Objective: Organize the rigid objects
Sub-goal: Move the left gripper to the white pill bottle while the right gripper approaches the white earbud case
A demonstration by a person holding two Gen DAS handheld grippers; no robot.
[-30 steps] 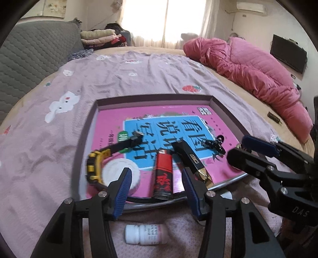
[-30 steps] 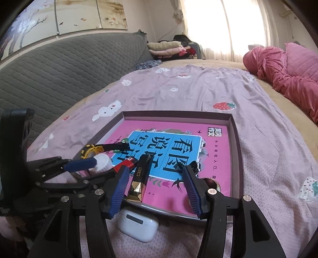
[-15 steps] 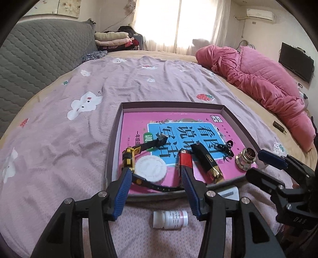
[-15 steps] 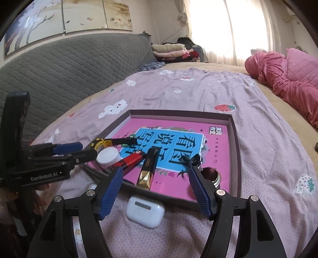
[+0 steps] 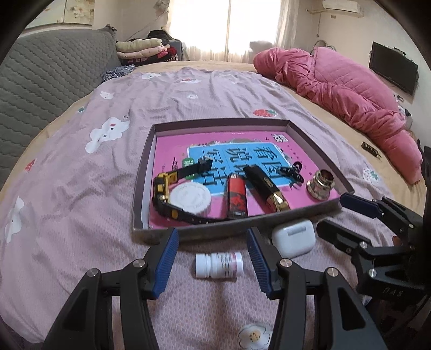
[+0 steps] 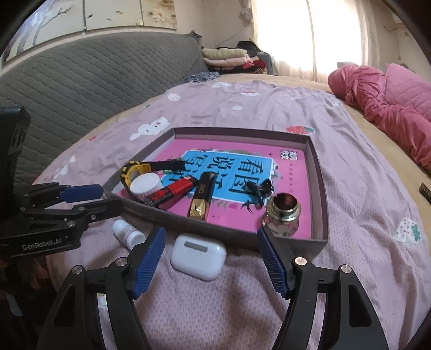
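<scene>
On the bedsheet before the tray [image 5: 313, 207], our left gripper [image 5: 212, 259] gapes empty over the pill bottle [image 5: 218, 265]; right gripper [image 6: 211, 259], released, straddles the earbud case [image 6: 198, 253]; we centre, then clamp.

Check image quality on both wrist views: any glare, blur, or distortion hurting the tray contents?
Left wrist: window blown out, barrel distortion bends the tray rim, contents sharp. Right wrist: same window glare, tray items crisp, fisheye corners dark.

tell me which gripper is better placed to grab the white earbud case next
Right. The right gripper is open with the earbud case lying between its fingers; the left gripper lines up with the pill bottle instead.
</scene>
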